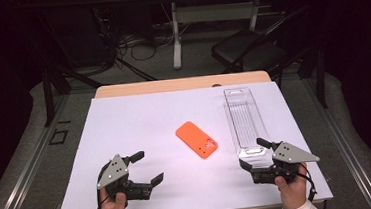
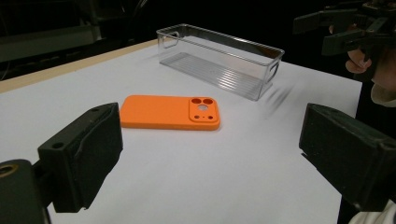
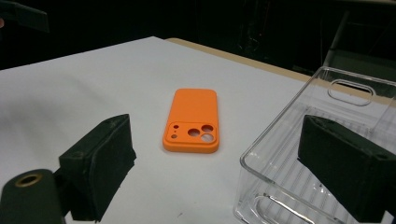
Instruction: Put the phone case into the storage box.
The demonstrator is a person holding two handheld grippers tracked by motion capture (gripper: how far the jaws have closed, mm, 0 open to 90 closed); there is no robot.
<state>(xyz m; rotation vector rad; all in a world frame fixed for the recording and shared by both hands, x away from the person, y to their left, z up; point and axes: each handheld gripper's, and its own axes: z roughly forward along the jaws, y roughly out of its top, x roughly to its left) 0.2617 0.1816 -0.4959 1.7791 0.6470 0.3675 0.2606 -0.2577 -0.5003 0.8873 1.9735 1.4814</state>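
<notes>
Looks like you're in a lab, not a home.
Dark room, your table [image 1: 122, 89] under white sheet [image 1: 139, 118], loose cables [image 1: 134, 46] on the floor, folding chair [image 1: 249, 49], another desk [image 1: 216, 12] behind.

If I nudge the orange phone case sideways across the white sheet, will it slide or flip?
The orange phone case lies flat and low on the white sheet, so it will probably slide, not tip. It looks like an empty shell with open camera holes, so likely light, perhaps slightly flexible. Its matte finish may drag a little.
</notes>
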